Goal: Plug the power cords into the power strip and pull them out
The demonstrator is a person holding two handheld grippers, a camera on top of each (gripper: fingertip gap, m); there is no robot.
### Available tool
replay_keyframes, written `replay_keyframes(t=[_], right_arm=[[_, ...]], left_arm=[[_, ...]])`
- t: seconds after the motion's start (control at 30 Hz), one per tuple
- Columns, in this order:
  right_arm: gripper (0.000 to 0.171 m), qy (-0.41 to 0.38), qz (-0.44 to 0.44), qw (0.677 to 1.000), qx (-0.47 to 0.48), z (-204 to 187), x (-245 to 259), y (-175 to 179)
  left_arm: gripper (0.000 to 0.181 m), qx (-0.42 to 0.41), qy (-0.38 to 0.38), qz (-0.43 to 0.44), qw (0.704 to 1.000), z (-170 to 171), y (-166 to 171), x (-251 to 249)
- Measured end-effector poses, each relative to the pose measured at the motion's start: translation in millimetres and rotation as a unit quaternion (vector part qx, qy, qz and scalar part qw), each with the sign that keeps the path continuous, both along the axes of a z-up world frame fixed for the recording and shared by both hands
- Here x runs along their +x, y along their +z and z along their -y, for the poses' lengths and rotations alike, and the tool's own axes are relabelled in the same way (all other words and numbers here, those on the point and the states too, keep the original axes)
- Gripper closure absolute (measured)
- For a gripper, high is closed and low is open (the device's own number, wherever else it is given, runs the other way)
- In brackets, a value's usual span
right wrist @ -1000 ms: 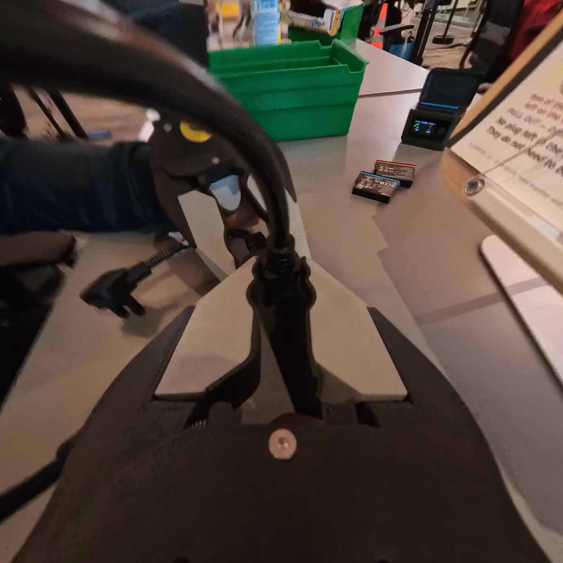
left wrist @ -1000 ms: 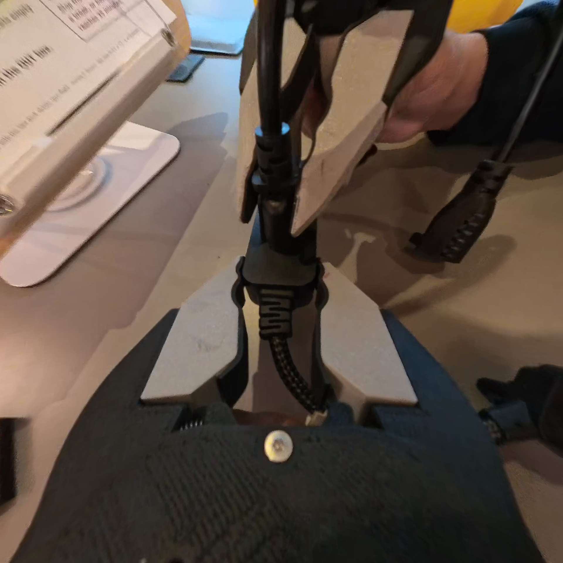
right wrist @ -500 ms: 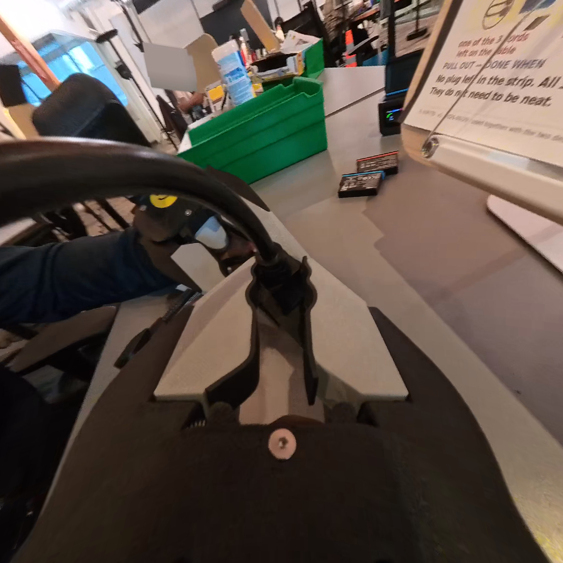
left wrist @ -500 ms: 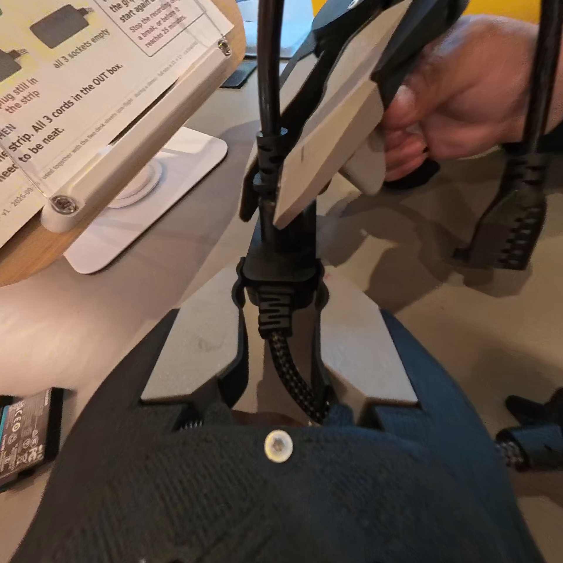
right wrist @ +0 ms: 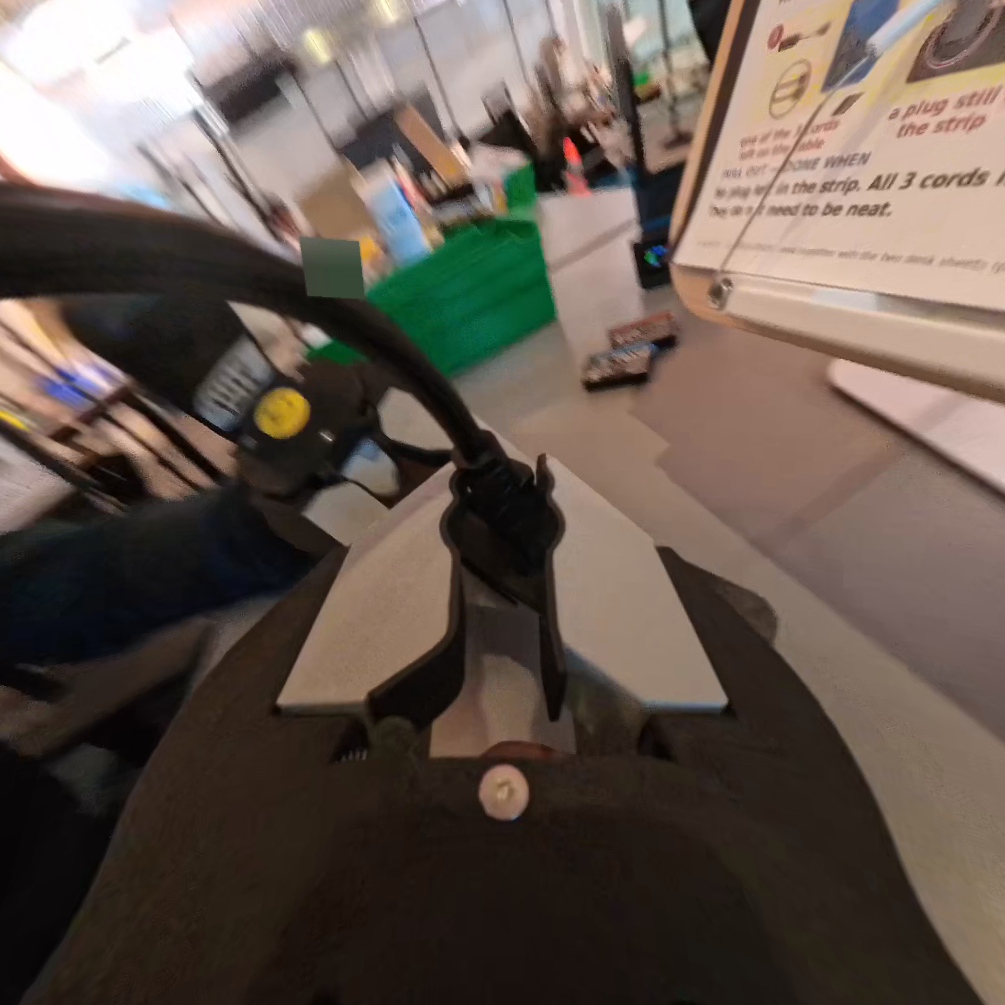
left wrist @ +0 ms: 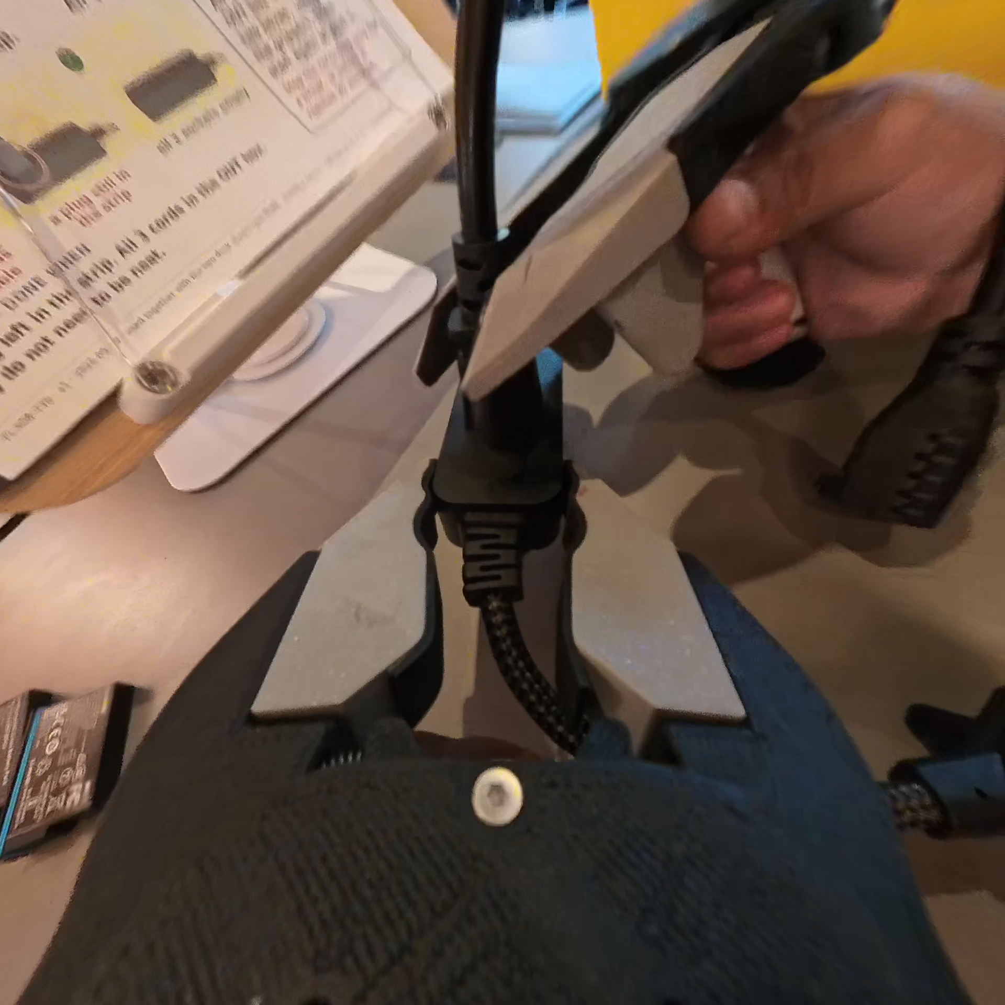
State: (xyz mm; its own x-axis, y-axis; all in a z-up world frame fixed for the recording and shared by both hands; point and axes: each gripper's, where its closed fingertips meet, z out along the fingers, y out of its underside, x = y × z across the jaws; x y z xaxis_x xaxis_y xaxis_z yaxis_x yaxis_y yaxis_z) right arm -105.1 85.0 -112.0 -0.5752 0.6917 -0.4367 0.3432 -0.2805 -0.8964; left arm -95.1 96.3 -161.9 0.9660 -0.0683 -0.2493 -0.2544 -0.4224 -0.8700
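Note:
In the left wrist view my left gripper (left wrist: 497,511) is shut on the end of a black power strip (left wrist: 497,478); its braided cord (left wrist: 522,663) runs back between the fingers. My right gripper (left wrist: 459,370) comes down from the upper right, held by a hand (left wrist: 848,217), and is shut on a black plug (left wrist: 506,413) that meets the top of the strip. I cannot tell how deep the plug sits. In the right wrist view the right gripper (right wrist: 500,522) clamps that plug (right wrist: 503,506), and its thick black cord (right wrist: 217,261) arcs off to the left.
A second black plug (left wrist: 924,462) hangs at the right and a third plug (left wrist: 957,783) lies at the lower right. An instruction sign (left wrist: 190,190) on a white stand (left wrist: 304,353) is at the left. Small black batteries (left wrist: 49,761) lie on the table. A green bin (right wrist: 467,293) stands farther back.
Both grippers have lifted and tilted together, so the sign now fills more of each view. The right gripper has leaned over more. The hanging plug has swung closer. Both grips are unchanged.

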Motion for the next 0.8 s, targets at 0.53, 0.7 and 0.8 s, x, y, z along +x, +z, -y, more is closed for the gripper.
replay_keyframes(t=[0.53,0.7,0.8], right_arm=[[0.148,0.019,0.041,0.999,0.028,-0.7,3.4,-10.6],[0.148,0.002,0.055,0.99,0.129,-2.2,4.9,-23.5],[0.148,0.009,0.09,0.99,0.104,-7.5,5.6,-33.4]], left_arm=[[0.139,-0.015,-0.037,0.065,0.997,4.4,-2.9,7.1],[0.145,0.003,-0.05,0.09,0.995,13.9,13.4,5.1],[0.181,0.028,-0.051,0.067,0.996,20.9,27.2,0.1]])
